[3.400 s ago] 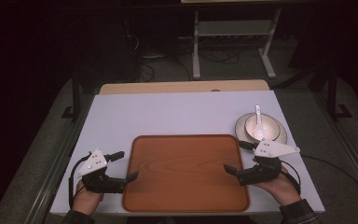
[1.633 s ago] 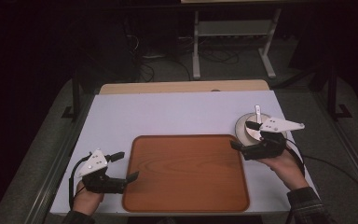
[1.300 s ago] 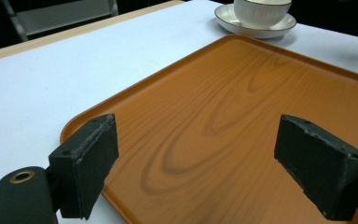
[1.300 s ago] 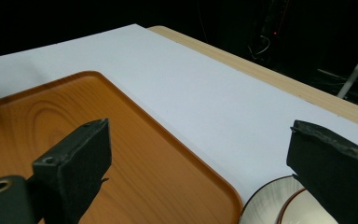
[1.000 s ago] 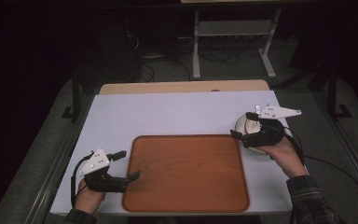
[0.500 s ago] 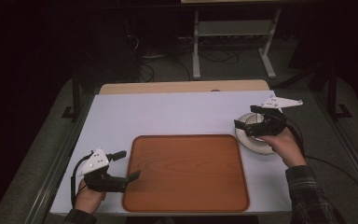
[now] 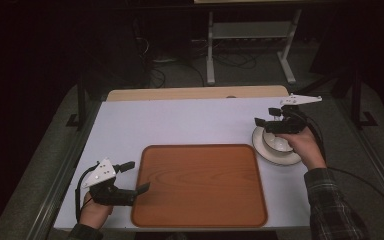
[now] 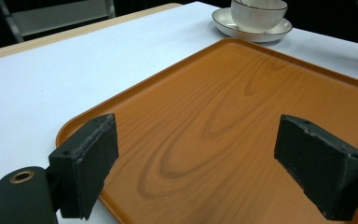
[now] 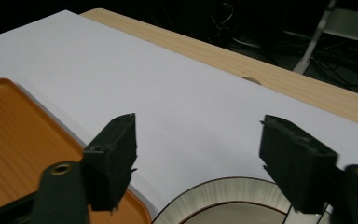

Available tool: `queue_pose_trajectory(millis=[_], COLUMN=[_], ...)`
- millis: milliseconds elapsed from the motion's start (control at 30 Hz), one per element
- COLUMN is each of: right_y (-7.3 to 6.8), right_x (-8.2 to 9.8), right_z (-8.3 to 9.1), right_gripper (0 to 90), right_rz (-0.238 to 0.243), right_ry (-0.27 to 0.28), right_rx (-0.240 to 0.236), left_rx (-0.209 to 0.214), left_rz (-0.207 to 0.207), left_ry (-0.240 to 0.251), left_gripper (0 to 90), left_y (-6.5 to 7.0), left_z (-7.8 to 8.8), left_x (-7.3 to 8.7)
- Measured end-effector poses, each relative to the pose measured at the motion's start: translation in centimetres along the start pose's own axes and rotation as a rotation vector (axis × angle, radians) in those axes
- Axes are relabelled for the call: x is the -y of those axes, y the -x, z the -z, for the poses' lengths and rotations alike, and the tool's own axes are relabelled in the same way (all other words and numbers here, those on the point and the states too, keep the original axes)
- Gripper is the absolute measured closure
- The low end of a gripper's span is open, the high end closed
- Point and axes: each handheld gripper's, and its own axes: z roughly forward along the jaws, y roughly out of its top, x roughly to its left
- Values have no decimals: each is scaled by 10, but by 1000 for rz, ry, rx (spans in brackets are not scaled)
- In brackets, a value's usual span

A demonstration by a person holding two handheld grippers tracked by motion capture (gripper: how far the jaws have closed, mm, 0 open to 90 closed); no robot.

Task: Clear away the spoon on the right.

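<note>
tray: glossy woodgrain | bowl: glazed ceramic | table: matt white

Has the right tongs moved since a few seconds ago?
Yes. The right tongs have gone away from the person, from beside the tray's near right corner to above the bowl on the plate.

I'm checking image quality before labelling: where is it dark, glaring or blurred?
High view: dark surroundings, the white table top lit evenly and sharp. Left gripper view: the wood-grain orange tray crisp, no glare. Right gripper view: the white plate's rim slightly soft, the floor behind dim.
</note>
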Motion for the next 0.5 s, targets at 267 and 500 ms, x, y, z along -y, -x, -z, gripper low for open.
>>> queue_pose_trajectory(millis=[267,500], right_y=[12,23], right_x=[-3,1], right_z=[-9,-15], right_gripper=[397,595], right_rz=[-21,-60], right_ry=[-35,-71], right_rx=[35,73], left_rx=[-1,0], left_rz=[0,2], left_ry=[-4,-3], left_gripper=[129,129], left_y=[0,0], left_z=[0,0], left_x=[0,0])
